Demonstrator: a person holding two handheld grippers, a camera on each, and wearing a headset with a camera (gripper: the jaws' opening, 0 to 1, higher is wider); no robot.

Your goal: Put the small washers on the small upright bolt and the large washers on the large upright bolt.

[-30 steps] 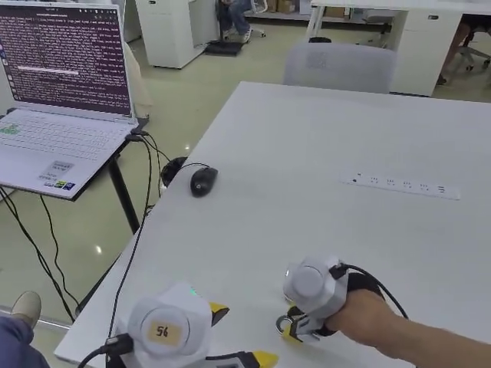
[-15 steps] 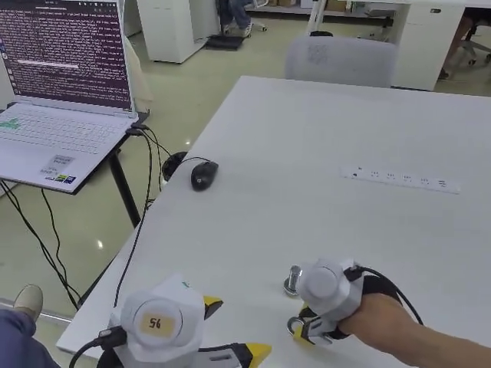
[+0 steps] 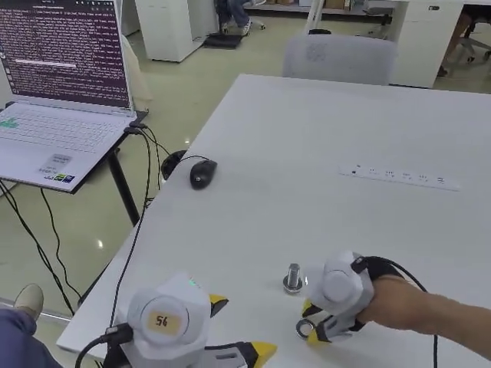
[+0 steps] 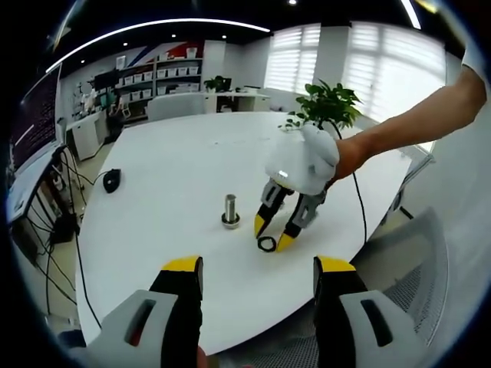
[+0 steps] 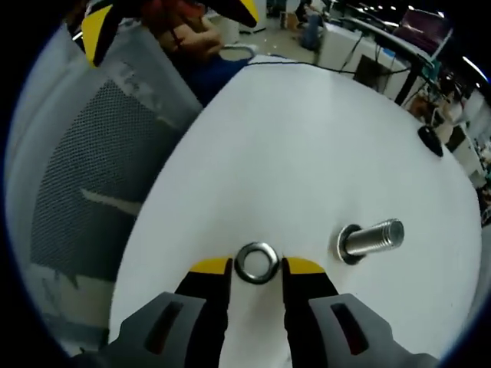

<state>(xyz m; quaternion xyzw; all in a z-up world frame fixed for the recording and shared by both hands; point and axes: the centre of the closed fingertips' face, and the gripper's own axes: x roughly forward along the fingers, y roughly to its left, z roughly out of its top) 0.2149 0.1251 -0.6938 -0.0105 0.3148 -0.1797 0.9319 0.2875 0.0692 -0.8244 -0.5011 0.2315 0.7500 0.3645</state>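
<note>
Left gripper (image 3: 242, 330): rounded white plastic housing w/ a yellow sticker (image 3: 162, 330) marked "56" on its round top, a small green light (image 3: 190, 290) at the edge, a blk cable (image 3: 107, 339) plugged in at the rear, dark grey jaws w/ yellow tips. Right gripper (image 3: 309, 326): same white shell & yellow-tipped jaws, plain round cap, blk strap (image 3: 374, 267) round the hand (image 3: 383, 303), thin blk cable (image 4: 359, 207) along the arm. Also a blue trouser leg (image 3: 9, 341) & light-coloured shoe (image 3: 27, 305).
</note>
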